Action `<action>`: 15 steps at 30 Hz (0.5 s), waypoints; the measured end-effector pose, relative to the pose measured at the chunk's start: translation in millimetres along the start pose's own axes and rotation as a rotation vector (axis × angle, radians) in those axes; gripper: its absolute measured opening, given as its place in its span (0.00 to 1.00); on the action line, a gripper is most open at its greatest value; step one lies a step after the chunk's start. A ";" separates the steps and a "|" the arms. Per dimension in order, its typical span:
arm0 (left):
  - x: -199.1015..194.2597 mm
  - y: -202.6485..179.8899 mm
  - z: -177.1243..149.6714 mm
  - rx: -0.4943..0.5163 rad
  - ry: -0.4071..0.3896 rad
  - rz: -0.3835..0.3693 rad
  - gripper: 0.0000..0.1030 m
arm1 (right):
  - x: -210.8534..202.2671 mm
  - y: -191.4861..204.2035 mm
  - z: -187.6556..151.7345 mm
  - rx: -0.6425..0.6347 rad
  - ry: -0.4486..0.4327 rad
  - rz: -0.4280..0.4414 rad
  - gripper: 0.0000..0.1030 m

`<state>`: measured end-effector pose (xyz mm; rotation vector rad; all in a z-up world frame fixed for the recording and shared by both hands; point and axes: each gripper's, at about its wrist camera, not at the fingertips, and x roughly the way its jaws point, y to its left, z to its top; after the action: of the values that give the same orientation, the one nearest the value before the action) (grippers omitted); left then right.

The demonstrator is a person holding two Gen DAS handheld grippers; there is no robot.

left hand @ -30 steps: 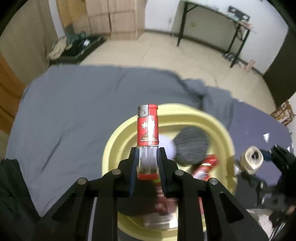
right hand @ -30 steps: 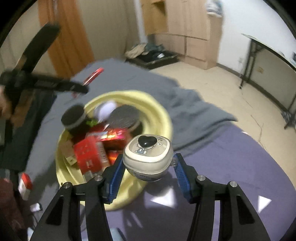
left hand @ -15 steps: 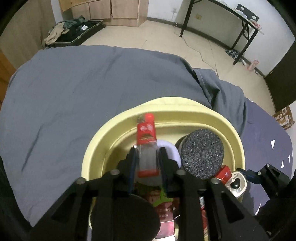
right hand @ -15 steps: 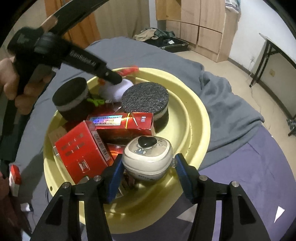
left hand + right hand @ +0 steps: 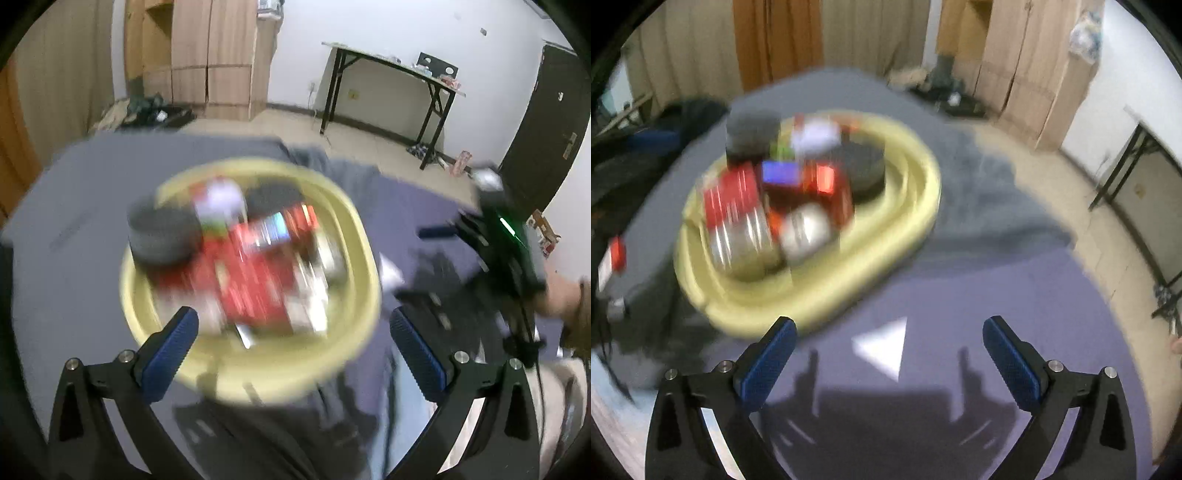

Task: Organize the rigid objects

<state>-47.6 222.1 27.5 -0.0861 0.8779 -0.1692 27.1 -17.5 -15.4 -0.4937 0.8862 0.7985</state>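
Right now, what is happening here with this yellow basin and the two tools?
A person is sorting small objects into the yellow basin on a grey cloth. The left hand-held gripper and the right hand-held gripper are both opening, with nothing between their jaws. Red boxes and a round pale case lie in the basin.

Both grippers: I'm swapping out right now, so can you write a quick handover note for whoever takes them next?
Left gripper: jaws opening, nothing between them, above the near rim of the yellow basin.
Right gripper: jaws opening, nothing between them, over the purple cloth beside the basin.
Things: the basin holds red boxes, two dark round sponges, and a rounded beige item; the frames are blurred, so details are unclear. One small red-and-white item lies outside the basin on the cloth.
Done: most objects are in the basin.
Left: probably that stray item.
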 end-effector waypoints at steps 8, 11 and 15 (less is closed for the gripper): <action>54.4 -9.9 -87.8 -0.009 0.137 0.097 1.00 | 49.3 29.3 -11.4 -0.053 -0.064 -0.009 1.00; 64.2 -4.3 -87.6 -0.053 0.050 0.152 1.00 | 58.8 37.9 -12.1 -0.069 -0.096 -0.051 0.99; 77.9 -6.6 -76.3 -0.066 0.037 0.201 1.00 | 64.7 35.5 -13.6 -0.044 -0.097 -0.013 1.00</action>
<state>-58.4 200.9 -79.1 -0.0558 0.9237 0.0461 17.3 21.4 -78.8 -0.4947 0.7760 0.8255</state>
